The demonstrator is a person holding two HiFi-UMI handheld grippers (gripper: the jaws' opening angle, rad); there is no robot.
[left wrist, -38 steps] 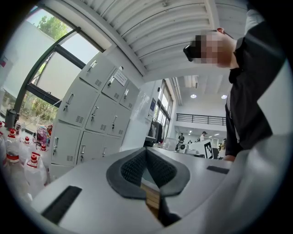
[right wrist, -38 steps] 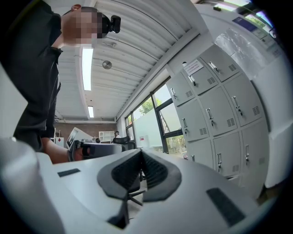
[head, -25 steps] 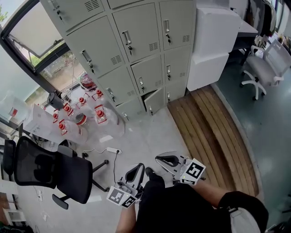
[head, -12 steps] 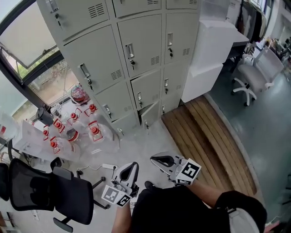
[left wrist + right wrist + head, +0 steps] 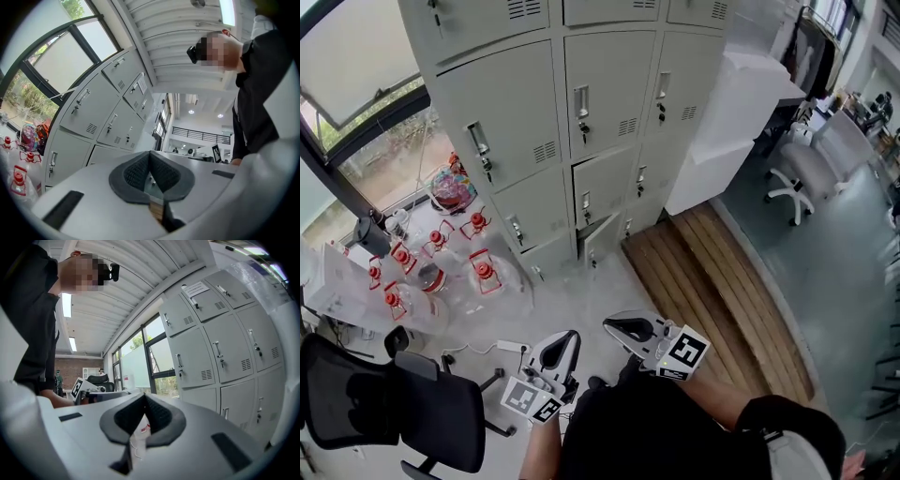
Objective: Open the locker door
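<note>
The grey locker bank (image 5: pixel 581 103) fills the top of the head view; its doors carry small handles with keys. One low door (image 5: pixel 602 238) in the bottom row stands slightly ajar. Both grippers are held close to the person's body, well short of the lockers. My left gripper (image 5: pixel 564 338) is shut with nothing in it, and its pads meet at the tip (image 5: pixel 150 156). My right gripper (image 5: pixel 615 325) is shut and empty too (image 5: pixel 144 397). The lockers (image 5: pixel 93 112) lie to the left in the left gripper view. In the right gripper view the lockers (image 5: pixel 220 343) lie to the right.
Several red-capped clear jugs (image 5: pixel 431 272) stand on the floor left of the lockers, under a window. A black office chair (image 5: pixel 394 408) is at lower left, and a power strip (image 5: pixel 512 347) lies nearby. A white block (image 5: pixel 727 112), a wooden slatted platform (image 5: pixel 722 291) and a white chair (image 5: pixel 797 169) are at right.
The person has walked toward the lockers, which now look larger and nearer. Both shut grippers came forward with the body. The black chair slid toward the lower left.
</note>
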